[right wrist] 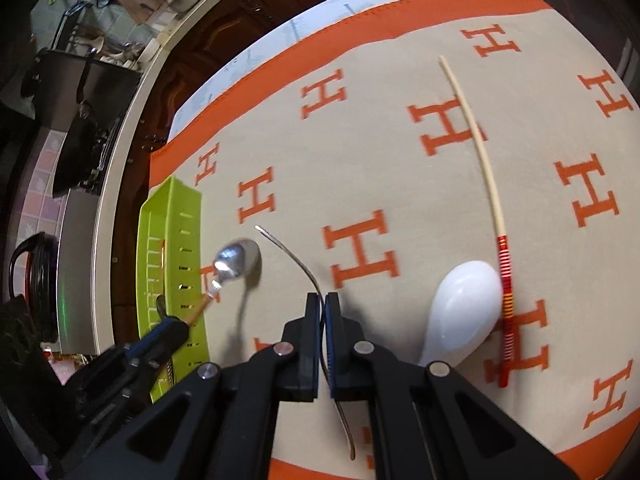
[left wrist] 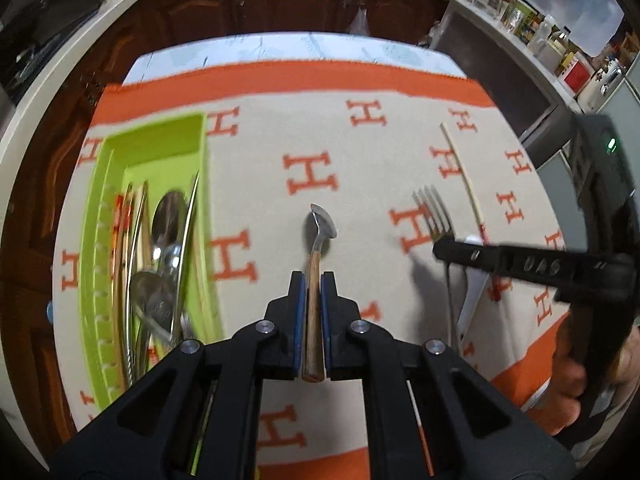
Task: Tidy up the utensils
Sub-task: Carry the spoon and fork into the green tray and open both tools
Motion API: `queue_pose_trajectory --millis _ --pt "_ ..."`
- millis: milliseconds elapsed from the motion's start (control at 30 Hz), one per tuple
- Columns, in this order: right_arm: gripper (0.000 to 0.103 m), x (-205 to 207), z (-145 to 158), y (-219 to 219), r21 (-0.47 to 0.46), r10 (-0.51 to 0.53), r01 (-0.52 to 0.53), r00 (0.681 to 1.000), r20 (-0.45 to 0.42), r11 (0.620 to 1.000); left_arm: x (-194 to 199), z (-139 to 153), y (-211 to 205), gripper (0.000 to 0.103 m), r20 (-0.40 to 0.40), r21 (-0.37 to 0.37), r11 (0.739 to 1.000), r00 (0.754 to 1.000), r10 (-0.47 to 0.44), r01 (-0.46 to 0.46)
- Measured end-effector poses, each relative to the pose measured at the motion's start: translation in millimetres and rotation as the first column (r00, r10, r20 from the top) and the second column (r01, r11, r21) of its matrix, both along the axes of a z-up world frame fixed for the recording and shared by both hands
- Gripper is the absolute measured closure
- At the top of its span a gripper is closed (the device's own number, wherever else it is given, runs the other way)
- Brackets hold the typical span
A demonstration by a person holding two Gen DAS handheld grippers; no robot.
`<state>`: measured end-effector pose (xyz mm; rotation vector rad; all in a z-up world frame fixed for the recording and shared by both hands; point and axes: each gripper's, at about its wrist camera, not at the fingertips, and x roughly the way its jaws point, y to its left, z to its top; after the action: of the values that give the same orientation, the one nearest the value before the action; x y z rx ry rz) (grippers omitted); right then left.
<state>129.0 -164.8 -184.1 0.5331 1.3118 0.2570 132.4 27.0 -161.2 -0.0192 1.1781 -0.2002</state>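
Observation:
My left gripper (left wrist: 312,280) is shut on the wooden handle of a metal spoon (left wrist: 318,236), which hangs over the cloth, bowl forward; from the right wrist view the same spoon (right wrist: 236,262) is beside the green tray (right wrist: 168,240). The tray (left wrist: 100,216) at the left holds several spoons and chopsticks. My right gripper (right wrist: 323,300) is shut on a metal fork (right wrist: 288,252), seen edge-on with its tines forward. In the left wrist view the fork (left wrist: 434,210) sticks out past the right gripper (left wrist: 440,248). A white ceramic spoon (right wrist: 464,312) and a cream chopstick with a red end (right wrist: 492,200) lie on the cloth.
An orange-bordered beige cloth with H letters (left wrist: 360,140) covers the table. Dark wooden cabinets (left wrist: 280,4) and a cluttered white counter (left wrist: 540,32) run behind it. A hand (left wrist: 568,384) holds the right gripper at the right edge.

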Motion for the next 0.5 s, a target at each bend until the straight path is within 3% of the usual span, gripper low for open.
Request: queue_pose_trajectory --millis 400,500 --pt "0.101 -11.3 -4.8 2.3 -0.014 0.016 -0.016 0.999 -0.032 1.000 -15.3 -61.6 -16.8 0.098 -0.187 0.001 0.994 0.977 -0.106 0.108" --pt "0.101 -12.1 -5.8 -0.1 -0.014 0.016 -0.016 0.999 -0.035 1.000 -11.5 -64.4 -17.8 0.098 -0.190 -0.011 0.992 0.974 -0.122 0.122"
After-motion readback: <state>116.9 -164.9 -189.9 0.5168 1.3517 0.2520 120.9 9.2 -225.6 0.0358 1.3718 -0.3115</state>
